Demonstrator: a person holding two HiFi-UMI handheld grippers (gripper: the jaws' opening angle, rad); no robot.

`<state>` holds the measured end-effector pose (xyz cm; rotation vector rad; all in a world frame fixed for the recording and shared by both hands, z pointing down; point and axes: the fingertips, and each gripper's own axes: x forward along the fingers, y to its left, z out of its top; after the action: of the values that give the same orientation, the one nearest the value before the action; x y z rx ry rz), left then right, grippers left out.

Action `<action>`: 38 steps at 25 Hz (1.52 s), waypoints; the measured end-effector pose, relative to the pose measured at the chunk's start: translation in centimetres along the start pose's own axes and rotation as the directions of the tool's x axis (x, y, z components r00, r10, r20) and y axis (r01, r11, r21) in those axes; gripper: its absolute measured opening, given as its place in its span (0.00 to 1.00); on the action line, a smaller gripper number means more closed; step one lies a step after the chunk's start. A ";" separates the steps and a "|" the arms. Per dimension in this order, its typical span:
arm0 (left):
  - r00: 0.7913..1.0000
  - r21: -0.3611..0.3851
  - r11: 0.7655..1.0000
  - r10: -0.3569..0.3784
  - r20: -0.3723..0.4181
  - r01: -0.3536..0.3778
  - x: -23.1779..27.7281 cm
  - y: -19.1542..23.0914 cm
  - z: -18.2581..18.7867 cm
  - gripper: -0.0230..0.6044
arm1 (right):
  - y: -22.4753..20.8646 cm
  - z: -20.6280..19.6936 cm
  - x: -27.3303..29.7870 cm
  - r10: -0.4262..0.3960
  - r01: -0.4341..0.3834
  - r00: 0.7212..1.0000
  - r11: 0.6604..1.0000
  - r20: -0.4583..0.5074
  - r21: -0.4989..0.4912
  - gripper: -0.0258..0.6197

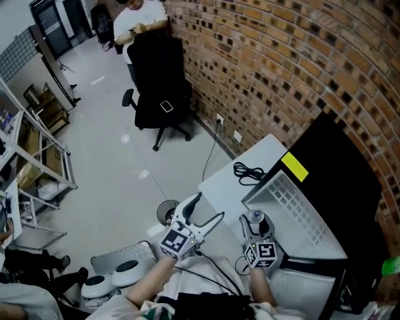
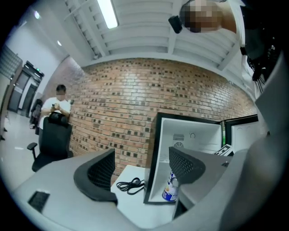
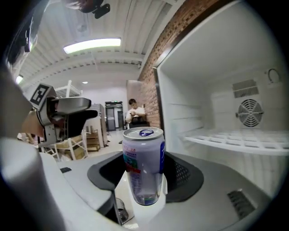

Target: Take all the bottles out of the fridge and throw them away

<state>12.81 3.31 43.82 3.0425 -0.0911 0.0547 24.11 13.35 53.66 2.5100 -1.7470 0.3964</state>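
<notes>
Right jaws: the right gripper point(image 3: 144, 175) is clamping a can point(image 3: 143, 158), one dark pad pressing on each side of its lower half.
Can: it is standing upright in that grip, pull-tab on top, its pale wall carrying blue and green print. It is sitting at the mouth of the fridge point(image 3: 216, 103); whether it is fully clear of the compartment cannot be told.
Left jaws: the left gripper point(image 2: 141, 171) is holding its jaws wide apart with nothing between them, and they are pointing level towards the fridge and the brick wall point(image 2: 135, 99).
Both grippers: in the head view they are showing side by side at the bottom. The left one is hanging over the floor point(image 1: 125, 162) by the counter's corner, and the right one is sitting at the edge of the open door point(image 1: 294, 206).
Fridge: black outside and white inside, it is standing with its door swung open. A shelf point(image 3: 235, 142) is crossing the interior and a round fan vent point(image 3: 249, 113) is showing on the back wall.
Counter: the white counter point(image 1: 225, 187) is standing just beside the fridge, against the brick wall, and a coiled black cable point(image 1: 248, 172) is lying on it.
Room: an office chair point(image 1: 159, 81) is standing well apart along the wall, with a person point(image 1: 140, 19) sitting behind it. Metal shelving point(image 1: 31, 156) is lining the left side.
</notes>
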 end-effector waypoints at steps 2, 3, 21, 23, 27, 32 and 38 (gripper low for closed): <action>0.996 -0.011 0.996 0.085 0.004 -0.085 -2.1 2.3 -0.1 0.61 | 3.9 0.5 2.4 0.122 -0.122 0.992 0.992 -0.012 -0.016 0.47; 0.990 -0.026 0.990 0.140 0.007 -0.140 -3.2 3.5 -0.1 0.61 | 5.9 0.4 3.7 0.190 -0.191 0.981 0.981 -0.027 -0.030 0.47; 0.696 -0.191 0.670 0.698 -0.167 -0.718 -24.6 15.1 -13.1 0.61 | 29.5 -16.2 15.9 0.688 -0.778 0.585 0.625 -0.429 -0.060 0.47; 0.674 -0.199 0.644 0.706 -0.219 -0.739 -25.7 15.9 -16.8 0.61 | 30.6 -20.2 17.6 0.679 -0.791 0.552 0.610 -0.484 -0.046 0.47; 0.650 -0.240 0.604 0.696 -0.306 -0.760 -26.5 19.3 -24.8 0.61 | 31.5 -29.5 22.5 0.612 -0.762 0.526 0.648 -0.590 -0.008 0.47; 0.654 -0.312 0.575 0.651 -0.385 -0.756 -26.7 22.7 -35.6 0.61 | 30.9 -43.3 26.9 0.481 -0.704 0.475 0.710 -0.737 0.010 0.47; 0.659 -0.332 0.575 0.583 -0.474 -0.748 -26.4 25.8 -47.0 0.61 | 32.2 -57.1 30.8 0.375 -0.735 0.352 0.679 -0.858 -0.005 0.47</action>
<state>-16.61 -16.19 91.98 2.2434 -1.0715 0.4901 -5.86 -15.25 113.07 0.9845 -1.8935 0.9278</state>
